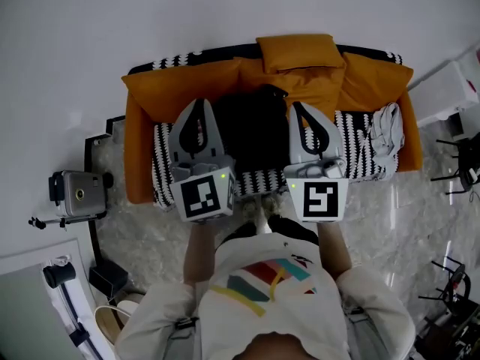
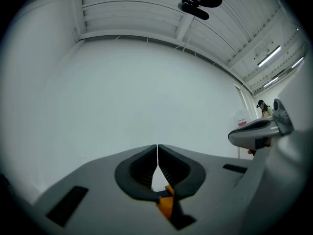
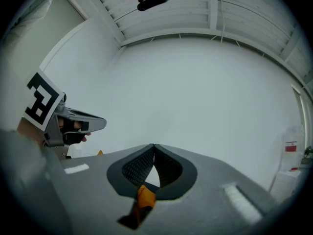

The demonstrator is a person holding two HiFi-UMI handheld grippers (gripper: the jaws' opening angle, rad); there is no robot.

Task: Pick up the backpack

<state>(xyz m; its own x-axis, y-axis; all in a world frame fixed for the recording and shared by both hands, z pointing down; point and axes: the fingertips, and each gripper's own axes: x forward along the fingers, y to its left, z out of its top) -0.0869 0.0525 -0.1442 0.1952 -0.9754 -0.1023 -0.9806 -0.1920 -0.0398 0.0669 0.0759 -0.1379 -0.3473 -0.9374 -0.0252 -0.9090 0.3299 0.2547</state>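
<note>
Head view shows the black backpack (image 1: 251,130) lying on the orange sofa (image 1: 139,126), seen between the two grippers. The left gripper (image 1: 201,105) has its jaws pressed together with nothing between them, and the right gripper (image 1: 298,107) is the same.

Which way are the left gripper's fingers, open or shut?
Shut. In the left gripper view, the grey left gripper has its dark ribbed fingers touching at the tips, with nothing held between them.
</note>
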